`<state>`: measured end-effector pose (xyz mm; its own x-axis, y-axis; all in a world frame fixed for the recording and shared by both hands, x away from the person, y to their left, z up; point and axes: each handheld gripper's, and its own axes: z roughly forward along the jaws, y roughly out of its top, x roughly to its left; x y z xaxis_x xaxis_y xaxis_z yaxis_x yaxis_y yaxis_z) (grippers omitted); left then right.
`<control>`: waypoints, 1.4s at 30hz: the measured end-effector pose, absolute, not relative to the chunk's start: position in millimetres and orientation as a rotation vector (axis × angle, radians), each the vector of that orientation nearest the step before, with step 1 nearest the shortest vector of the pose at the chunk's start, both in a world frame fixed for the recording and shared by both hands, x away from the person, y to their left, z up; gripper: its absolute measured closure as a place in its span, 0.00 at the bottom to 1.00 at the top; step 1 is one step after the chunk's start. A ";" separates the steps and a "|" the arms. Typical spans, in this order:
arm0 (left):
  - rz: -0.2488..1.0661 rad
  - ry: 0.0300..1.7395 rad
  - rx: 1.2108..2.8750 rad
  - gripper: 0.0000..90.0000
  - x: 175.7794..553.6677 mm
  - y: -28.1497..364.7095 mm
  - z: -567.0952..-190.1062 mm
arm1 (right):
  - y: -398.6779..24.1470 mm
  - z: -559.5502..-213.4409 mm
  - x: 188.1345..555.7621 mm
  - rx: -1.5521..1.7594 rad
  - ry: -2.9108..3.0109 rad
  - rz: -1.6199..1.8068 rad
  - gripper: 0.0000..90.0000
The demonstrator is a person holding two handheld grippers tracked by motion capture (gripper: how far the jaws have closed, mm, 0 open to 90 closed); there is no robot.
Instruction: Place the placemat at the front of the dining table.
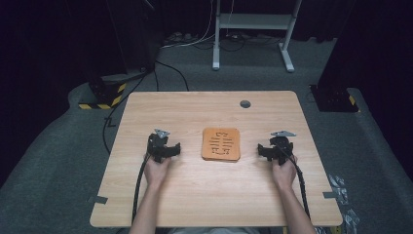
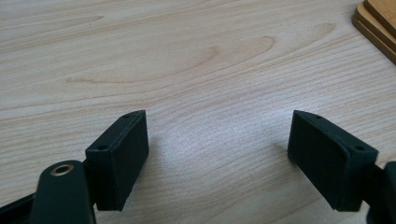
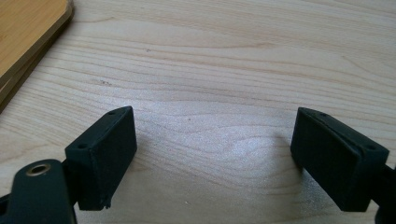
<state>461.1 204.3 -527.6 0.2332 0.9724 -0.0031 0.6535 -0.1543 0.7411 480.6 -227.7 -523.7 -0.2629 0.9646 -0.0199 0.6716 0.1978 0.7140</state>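
With both claws, left (image 1: 168, 148) and right (image 1: 269, 150), spread and empty on the counter (image 1: 204, 195), I judged pinching the board (image 1: 221, 144) by opposite edges best.

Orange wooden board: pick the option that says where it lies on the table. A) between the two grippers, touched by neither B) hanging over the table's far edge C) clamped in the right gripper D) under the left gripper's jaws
A: in the high view the orange wooden board lies flat on the table, apart from the left gripper and the right gripper, both open over bare wood.
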 end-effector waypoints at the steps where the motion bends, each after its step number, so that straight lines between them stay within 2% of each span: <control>1: 0.657 1.490 1.886 0.23 461.2 204.3 -527.6 | -227.3 -523.9 480.4 1.524 2.005 0.827 0.16; 25: 0.654 1.486 1.886 0.24 461.1 204.4 -527.6 | -227.5 -523.8 477.7 1.532 2.000 0.827 0.16; 42: 0.652 1.485 1.885 0.24 461.1 204.5 -527.6 | -219.4 -510.7 471.8 1.528 2.008 0.883 0.21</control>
